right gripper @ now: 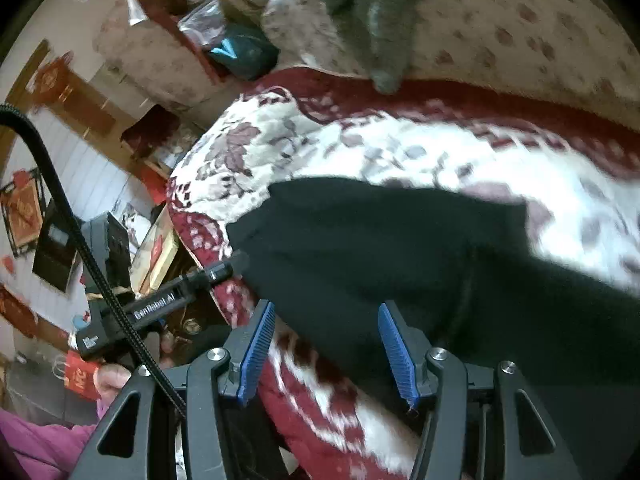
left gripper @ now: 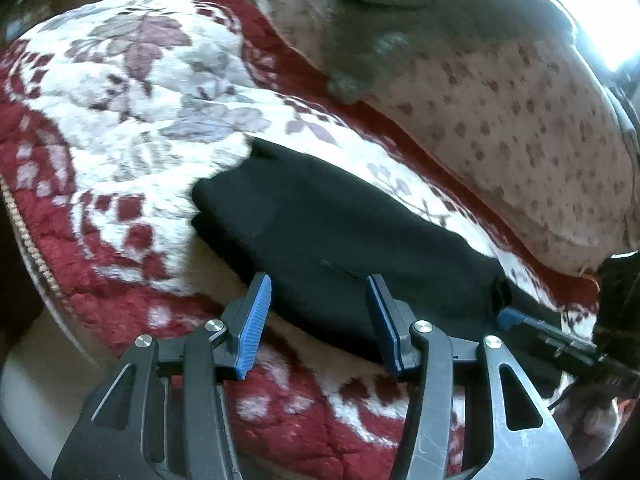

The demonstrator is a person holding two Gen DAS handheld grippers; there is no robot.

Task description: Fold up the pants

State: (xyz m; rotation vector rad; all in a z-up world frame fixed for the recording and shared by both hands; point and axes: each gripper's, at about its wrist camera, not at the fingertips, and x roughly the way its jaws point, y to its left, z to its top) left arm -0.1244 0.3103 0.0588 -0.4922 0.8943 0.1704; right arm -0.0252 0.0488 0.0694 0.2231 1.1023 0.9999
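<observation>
Pants (left gripper: 340, 240): a dark, already doubled bundle lying flat on the red-and-white floral blanket (left gripper: 120, 92), its long axis running from the left gripper toward the right one.
Left gripper (left gripper: 318, 320): blue-padded fingers (left gripper: 254, 320) spread apart and empty, poised over the near edge of the cloth.
Right gripper (right gripper: 326, 354): fingers (right gripper: 394, 350) likewise spread, holding nothing, above the near edge at the wider end of the garment (its tip also shows at the right margin of the left wrist view).
Step in hand (judged): taking hold of the near edge for a further fold.
Technique: each gripper should close on every layer of the edge at once, both lifting level so the stack does not slide apart.
Risk: the plush blanket may be caught along with the cloth.
Background: a speckled beige cushion (left gripper: 520, 128) with a grey garment (left gripper: 400, 32) on it lies beyond, well apart from the pants.
</observation>
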